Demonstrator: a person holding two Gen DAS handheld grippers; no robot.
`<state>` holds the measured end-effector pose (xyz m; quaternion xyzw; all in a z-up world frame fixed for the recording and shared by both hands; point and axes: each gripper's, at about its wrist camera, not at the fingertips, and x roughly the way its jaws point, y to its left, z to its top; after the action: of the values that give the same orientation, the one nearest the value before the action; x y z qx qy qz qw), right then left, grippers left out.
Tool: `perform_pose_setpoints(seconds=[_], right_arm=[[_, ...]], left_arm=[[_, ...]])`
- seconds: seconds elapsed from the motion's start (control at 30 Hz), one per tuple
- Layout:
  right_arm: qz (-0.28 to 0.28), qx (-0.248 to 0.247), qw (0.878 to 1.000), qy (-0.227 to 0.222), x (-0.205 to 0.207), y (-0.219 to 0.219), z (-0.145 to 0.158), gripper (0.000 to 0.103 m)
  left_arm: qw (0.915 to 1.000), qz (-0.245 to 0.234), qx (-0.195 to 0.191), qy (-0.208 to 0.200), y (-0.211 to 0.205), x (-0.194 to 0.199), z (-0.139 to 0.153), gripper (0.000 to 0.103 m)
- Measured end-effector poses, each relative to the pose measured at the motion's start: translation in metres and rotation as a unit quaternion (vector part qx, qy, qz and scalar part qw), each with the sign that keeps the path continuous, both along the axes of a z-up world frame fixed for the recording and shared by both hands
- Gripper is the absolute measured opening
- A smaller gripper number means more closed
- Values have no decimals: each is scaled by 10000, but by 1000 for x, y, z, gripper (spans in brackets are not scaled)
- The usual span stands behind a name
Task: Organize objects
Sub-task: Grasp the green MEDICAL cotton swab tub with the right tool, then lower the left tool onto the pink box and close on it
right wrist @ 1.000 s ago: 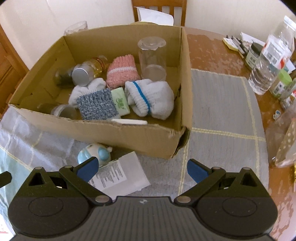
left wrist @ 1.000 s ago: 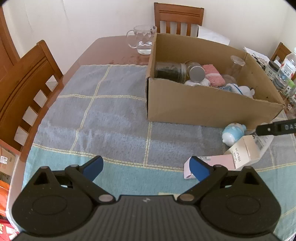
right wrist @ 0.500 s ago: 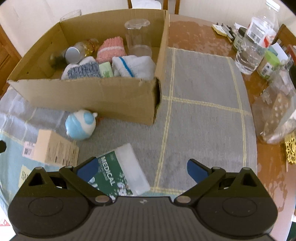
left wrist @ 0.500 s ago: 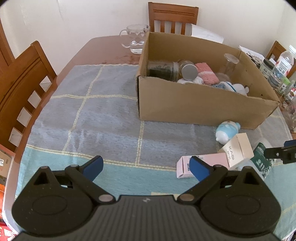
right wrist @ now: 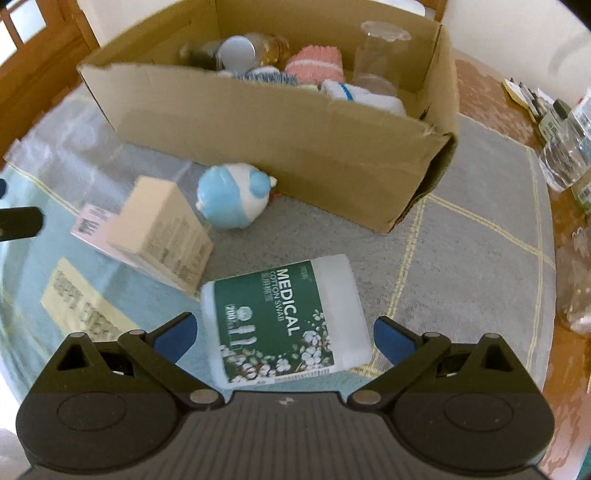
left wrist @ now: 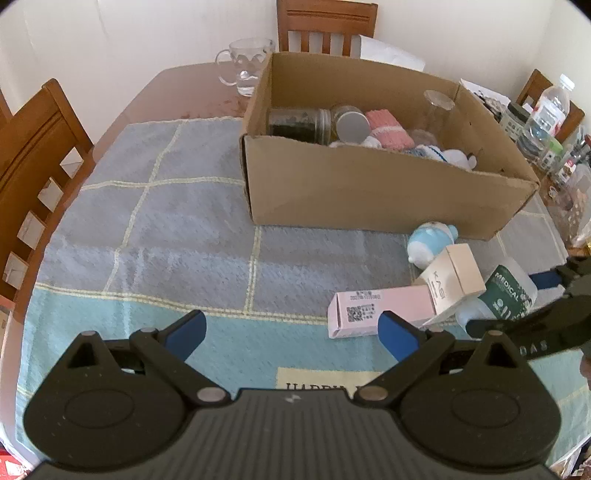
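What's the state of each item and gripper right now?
left gripper: open, holding nothing
right gripper: open, straddling the cotton swab pack
cotton swab pack: flat on the cloth, not gripped
beige carton: propped on the pink box
pink box: lying flat
blue-white toy: on its side against the cardboard box
cardboard box: open, partly filled
glass mug: upright

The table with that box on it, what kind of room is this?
Most likely a home dining room: wooden chairs surround a wooden table covered by a checked cloth, with a glass mug beside the cardboard box.
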<state>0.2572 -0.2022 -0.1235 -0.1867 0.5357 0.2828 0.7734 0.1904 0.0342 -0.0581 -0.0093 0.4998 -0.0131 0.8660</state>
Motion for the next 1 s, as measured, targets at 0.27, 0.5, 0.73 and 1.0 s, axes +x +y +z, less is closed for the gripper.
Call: perform_pose_setpoints(seconds=[0.27,0.5,0.73,1.0], right_arm=[[-354,-175,9991,-153,19,-13,-9,103],[-500,-109,9987,-27,25,-23,-19,103],[-502,-42,9987,-106,22,-25,-21,103],[-321,2,9993,-165,17,-24,-23,103]], left_arm=[[9996,-224,-74,123,-13,4,-11,99],[9985,-422,-237,251,-30,13,-25,99],[9974,-484,-477,251,-43,22,-29,99],[9970,-548,-466,289,-56,30,-42,99]])
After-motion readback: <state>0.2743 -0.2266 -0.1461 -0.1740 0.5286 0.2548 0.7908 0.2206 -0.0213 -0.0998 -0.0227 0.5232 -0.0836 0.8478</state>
